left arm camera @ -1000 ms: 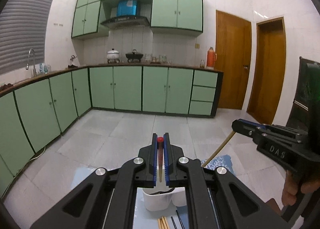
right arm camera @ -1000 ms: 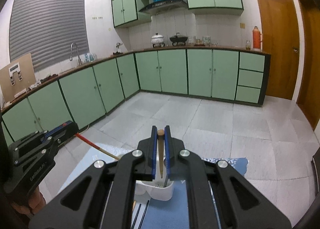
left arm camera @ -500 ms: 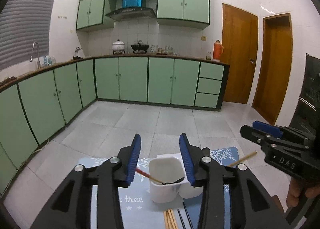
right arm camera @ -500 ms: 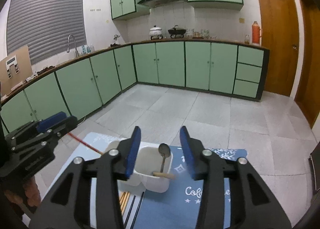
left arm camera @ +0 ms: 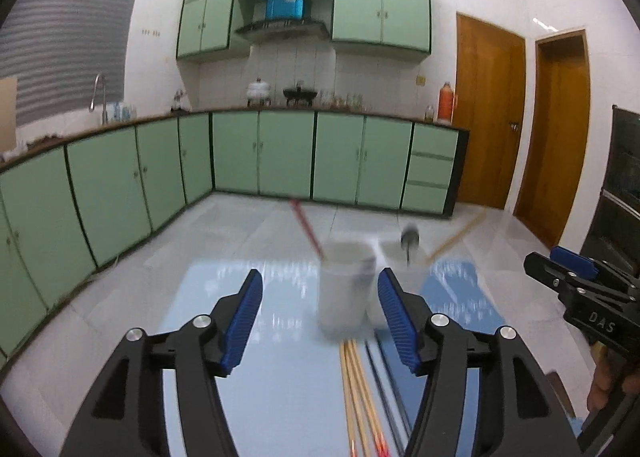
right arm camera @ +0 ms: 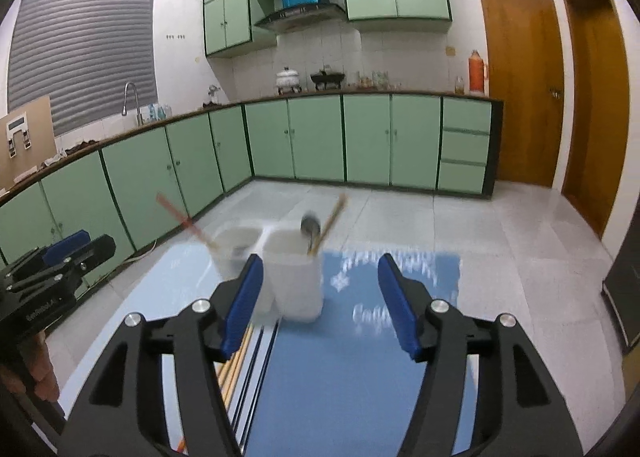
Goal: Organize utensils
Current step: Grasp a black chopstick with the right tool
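Observation:
A white two-cup utensil holder (left arm camera: 346, 285) (right arm camera: 296, 277) stands on a blue mat (left arm camera: 276, 341) (right arm camera: 360, 345). A red-handled utensil (left arm camera: 306, 225) (right arm camera: 180, 217) leans out of one cup. A metal spoon (left arm camera: 409, 237) (right arm camera: 310, 227) and a wooden-handled utensil (left arm camera: 460, 235) (right arm camera: 332, 217) stand in the other. Wooden chopsticks (left arm camera: 360, 385) (right arm camera: 236, 361) and black chopsticks (left arm camera: 384, 369) (right arm camera: 260, 345) lie on the mat in front of the holder. My left gripper (left arm camera: 320, 321) and right gripper (right arm camera: 320, 297) hover short of the holder. Their jaws are opening, with nothing held between them.
Green kitchen cabinets run along the back and left walls, with pots on the counter (right arm camera: 360, 91). Two wooden doors (left arm camera: 490, 113) stand at the right. Each wrist view shows the other gripper at its edge, held by a hand (left arm camera: 612, 381) (right arm camera: 40, 369).
Both grippers have let go of their utensils, which now stand in the holder. Both have opened wide, pulled back and sunk, so the holder lies ahead instead of underneath.

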Tool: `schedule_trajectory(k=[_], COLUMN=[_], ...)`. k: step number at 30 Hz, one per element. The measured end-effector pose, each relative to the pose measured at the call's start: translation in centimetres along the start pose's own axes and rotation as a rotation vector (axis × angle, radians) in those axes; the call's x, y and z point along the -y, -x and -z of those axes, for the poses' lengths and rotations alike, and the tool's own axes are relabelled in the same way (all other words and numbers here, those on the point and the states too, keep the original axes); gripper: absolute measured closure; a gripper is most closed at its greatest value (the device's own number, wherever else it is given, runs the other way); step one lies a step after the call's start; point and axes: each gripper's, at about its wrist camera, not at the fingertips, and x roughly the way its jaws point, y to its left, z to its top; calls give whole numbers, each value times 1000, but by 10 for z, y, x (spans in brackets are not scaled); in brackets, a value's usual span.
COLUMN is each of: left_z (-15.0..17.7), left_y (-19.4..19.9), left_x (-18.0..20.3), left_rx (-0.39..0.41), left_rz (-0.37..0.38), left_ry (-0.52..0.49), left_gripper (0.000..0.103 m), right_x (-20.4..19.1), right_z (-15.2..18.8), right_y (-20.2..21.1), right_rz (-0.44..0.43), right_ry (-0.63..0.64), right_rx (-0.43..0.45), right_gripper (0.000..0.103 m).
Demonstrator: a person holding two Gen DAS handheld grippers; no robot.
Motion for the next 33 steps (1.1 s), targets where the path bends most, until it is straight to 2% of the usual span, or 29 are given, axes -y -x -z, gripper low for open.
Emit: schedule_trajectory(k=[5, 10, 20, 33], left_z=[47, 88, 138, 162], left_y=[2, 6, 3, 6], left_x=[-6, -9, -8, -12], left_rx=[-108, -188, -311, -370], left_rz=[-7, -17, -17, -18], left_ry=[13, -1, -40, -33], left_gripper=[43, 37, 34, 34], right_x=[-8, -19, -47, -62], right_z=[48, 88, 144, 173], right_y=[6, 7, 7, -3], right_rz=[-11, -21, -55, -64], right_ry=[-14, -12, 12, 59], right_rx=[-77, -156, -286, -368], right_gripper=[38, 30, 29, 56])
